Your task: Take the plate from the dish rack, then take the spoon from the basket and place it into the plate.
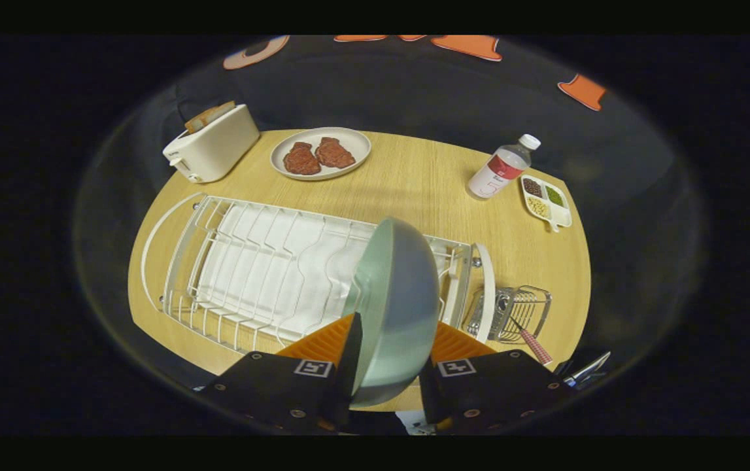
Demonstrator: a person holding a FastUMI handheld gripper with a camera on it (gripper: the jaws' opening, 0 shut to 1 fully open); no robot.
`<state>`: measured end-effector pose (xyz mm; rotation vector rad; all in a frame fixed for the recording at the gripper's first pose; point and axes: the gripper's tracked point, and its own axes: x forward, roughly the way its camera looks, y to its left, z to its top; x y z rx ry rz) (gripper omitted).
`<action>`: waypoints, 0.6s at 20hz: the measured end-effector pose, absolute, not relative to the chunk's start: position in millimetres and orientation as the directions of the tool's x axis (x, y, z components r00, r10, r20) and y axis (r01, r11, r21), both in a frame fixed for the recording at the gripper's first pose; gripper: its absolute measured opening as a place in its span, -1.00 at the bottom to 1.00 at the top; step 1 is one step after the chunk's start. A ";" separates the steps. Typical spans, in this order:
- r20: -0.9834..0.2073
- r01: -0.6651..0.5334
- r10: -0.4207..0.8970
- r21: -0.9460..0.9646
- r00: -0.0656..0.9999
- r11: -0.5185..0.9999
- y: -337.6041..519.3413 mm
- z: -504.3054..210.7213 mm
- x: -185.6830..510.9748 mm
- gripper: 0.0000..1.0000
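Above the dish rack (270,261), tool (388,386) clamped on plate (397,307), apparently lifted free; spoon (531,343) still in basket (522,311) beside rack, untouched.

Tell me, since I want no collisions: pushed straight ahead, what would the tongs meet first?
Probably the white dish rack, lying just beyond the tongs, which are shut on the green plate. Depth is unclear; they may pass above it.
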<state>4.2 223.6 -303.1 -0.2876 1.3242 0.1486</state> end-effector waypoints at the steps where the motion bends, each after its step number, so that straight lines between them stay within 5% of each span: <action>1: -0.968 -0.264 -0.063 -0.128 0.242 0.956 222.1 -300.8 4.4 -0.14; 8: -0.911 -0.188 -0.187 -0.270 0.369 0.944 182.4 -261.5 25.5 -0.45; 12: -0.902 -0.151 -0.187 -0.263 0.389 0.953 164.7 -238.3 10.1 -0.44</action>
